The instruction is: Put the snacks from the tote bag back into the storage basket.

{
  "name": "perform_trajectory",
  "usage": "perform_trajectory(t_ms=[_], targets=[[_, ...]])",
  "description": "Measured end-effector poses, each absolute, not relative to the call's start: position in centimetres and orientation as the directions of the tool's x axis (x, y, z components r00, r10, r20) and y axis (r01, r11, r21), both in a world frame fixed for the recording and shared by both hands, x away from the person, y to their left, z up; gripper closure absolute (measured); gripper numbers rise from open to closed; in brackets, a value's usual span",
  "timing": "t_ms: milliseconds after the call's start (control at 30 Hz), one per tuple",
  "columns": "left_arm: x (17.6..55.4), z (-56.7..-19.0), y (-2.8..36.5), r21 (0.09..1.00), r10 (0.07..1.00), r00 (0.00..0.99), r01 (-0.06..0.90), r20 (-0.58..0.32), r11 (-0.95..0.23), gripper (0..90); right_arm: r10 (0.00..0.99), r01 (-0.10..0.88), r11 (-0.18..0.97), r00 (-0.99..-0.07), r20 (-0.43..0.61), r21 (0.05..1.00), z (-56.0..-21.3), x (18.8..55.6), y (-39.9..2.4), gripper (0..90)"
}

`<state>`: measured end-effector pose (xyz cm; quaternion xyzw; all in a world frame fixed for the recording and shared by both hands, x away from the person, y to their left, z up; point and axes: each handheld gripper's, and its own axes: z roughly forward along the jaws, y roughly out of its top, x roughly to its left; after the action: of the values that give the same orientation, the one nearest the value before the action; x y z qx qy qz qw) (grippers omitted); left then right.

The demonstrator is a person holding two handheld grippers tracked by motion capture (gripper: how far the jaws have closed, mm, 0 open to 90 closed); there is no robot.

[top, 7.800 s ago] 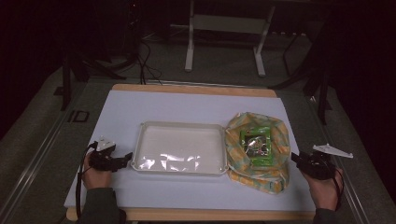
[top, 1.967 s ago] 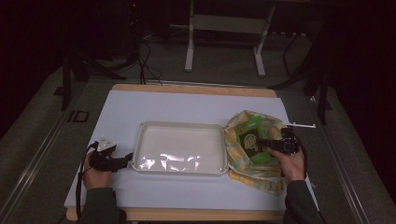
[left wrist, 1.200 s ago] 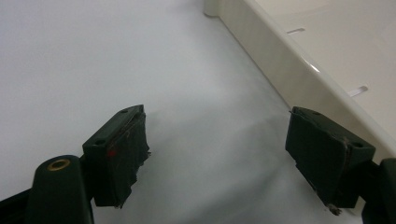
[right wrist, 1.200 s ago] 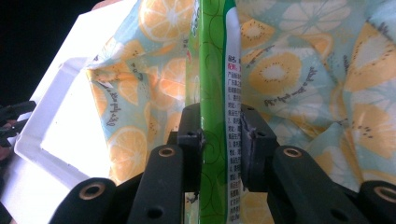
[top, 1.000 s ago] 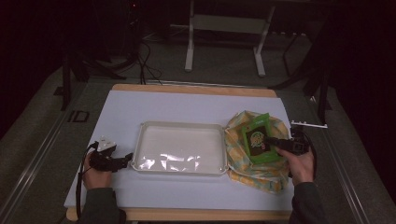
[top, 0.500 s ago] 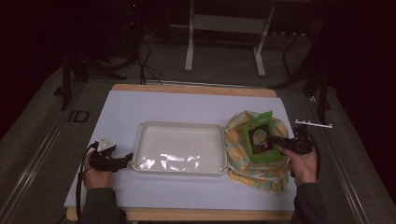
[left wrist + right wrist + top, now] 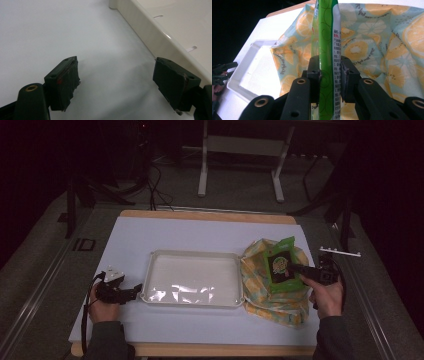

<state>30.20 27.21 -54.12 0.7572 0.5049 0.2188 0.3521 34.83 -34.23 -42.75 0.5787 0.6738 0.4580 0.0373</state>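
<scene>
On the worktop (image 7: 200, 237), a white tray (image 7: 192, 279) lies left of the fruit-print bag (image 7: 260, 287). Over the bag, the right gripper (image 7: 295, 268) clamps a green packet (image 7: 280, 265). Left of the tray, the left gripper (image 7: 134, 292) rests with jaws apart.

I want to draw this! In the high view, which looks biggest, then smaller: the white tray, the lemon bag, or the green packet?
1. White tray, the largest.
2. Lemon bag, smaller, though partly hidden behind the packet.
3. Green packet, the smallest, pinched in the right gripper.
</scene>
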Motion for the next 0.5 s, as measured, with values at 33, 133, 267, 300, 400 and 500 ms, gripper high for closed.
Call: perform_trajectory(t_ms=[33,133,267,300,400,500], targets=[[30.2,-54.12,27.21,0.754,0.919,0.395,0.611,-0.025,-0.242,21.2,0.813,0.744,-0.091,-0.328,0.481,0.661,-42.68,34.83,-34.24,73.2],[30.2,-54.12,27.22,0.754,0.918,0.395,0.61,-0.024,-0.242,21.2,0.811,0.741,-0.096,-0.33,0.484,0.665,-42.5,34.87,-34.16,73.1],[30.2,-54.12,27.22,0.755,0.918,0.395,0.61,-0.025,-0.242,21.2,0.809,0.738,-0.097,-0.333,0.485,0.668,-42.25,34.93,-34.02,73.2],[30.2,-54.12,27.22,0.755,0.918,0.395,0.61,-0.025,-0.242,21.2,0.809,0.738,-0.097,-0.333,0.485,0.668,-42.25,34.93,-34.02,73.2],[30.21,-54.13,27.22,0.755,0.918,0.395,0.61,-0.026,-0.242,21.1,0.807,0.735,-0.1,-0.335,0.487,0.671,-42.07,34.97,-34.01,73.2],[30.21,-54.13,27.22,0.755,0.918,0.395,0.61,-0.026,-0.241,21.2,0.802,0.734,-0.104,-0.337,0.493,0.671,-41.94,34.97,-33.99,73.2]])
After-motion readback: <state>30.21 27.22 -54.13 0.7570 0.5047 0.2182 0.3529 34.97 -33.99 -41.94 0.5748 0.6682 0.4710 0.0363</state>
